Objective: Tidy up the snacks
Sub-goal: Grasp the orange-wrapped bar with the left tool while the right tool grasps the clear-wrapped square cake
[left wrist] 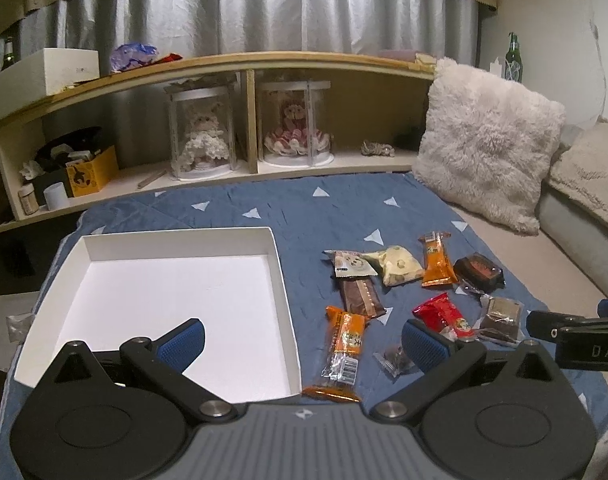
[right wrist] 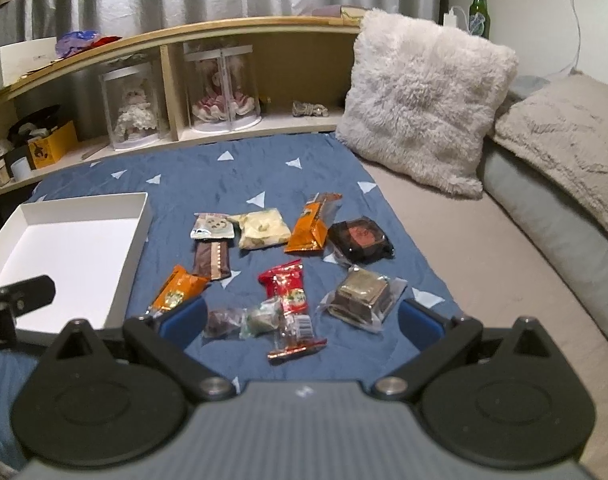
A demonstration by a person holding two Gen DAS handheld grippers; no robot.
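My right tool (right wrist: 302,322) hangs wide apart over snack packets (right wrist: 288,264) scattered on the blue bedspread (right wrist: 232,172); the white box (right wrist: 64,240) sits left.

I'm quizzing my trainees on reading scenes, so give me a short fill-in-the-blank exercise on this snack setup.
1. The white box holds ____ snacks so far.
2. The snacks lie on a blue blanket patterned with pale ____.
3. Both the left tongs and the right tongs are ____, gripping nothing.
4. The red packet lies between the near orange packet and the clear-wrapped ____ block.

Missing words: no; triangles; open; brown
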